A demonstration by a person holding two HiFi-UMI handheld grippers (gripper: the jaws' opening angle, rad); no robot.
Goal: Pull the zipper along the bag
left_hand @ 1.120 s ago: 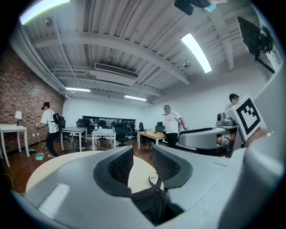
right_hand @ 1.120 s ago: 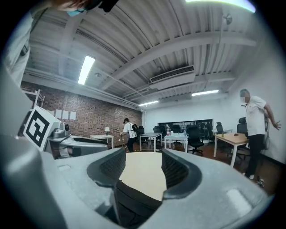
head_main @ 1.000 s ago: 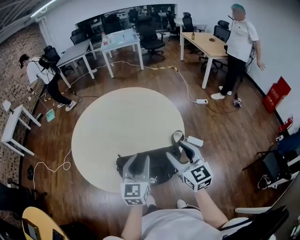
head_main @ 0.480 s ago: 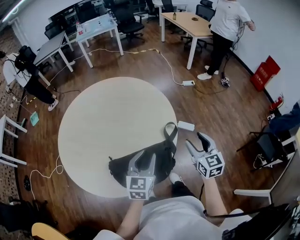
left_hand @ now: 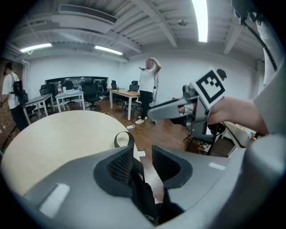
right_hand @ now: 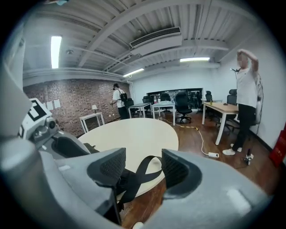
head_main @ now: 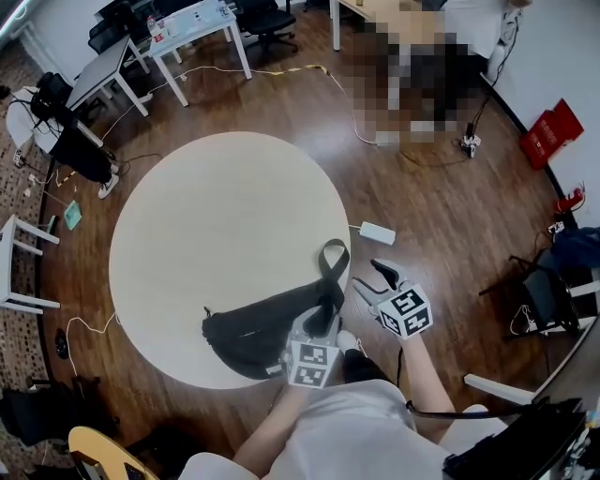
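Note:
A black bag (head_main: 267,326) lies at the near edge of the round beige table (head_main: 216,225), its strap loop (head_main: 333,262) curling off the right end. My left gripper (head_main: 319,325) hangs over the bag's right end. In the left gripper view its jaws (left_hand: 143,163) stand apart, with black bag fabric (left_hand: 145,199) low between them and no pad pressing on it. My right gripper (head_main: 372,279) hovers open beyond the table's edge, just right of the strap. The strap (right_hand: 142,169) shows through that gripper's open jaws (right_hand: 143,172), farther off. No zipper pull is visible.
A white power strip (head_main: 378,232) lies on the wood floor right of the table. A person (right_hand: 246,96) stands by a desk (right_hand: 219,107) at the far right. Office chairs and white tables (head_main: 192,23) fill the back of the room. My shoe (head_main: 348,341) sits under the table's edge.
Both grippers have come down toward the table's near edge. The left one now sits over the bag's right end; the right one has dropped beside the strap.

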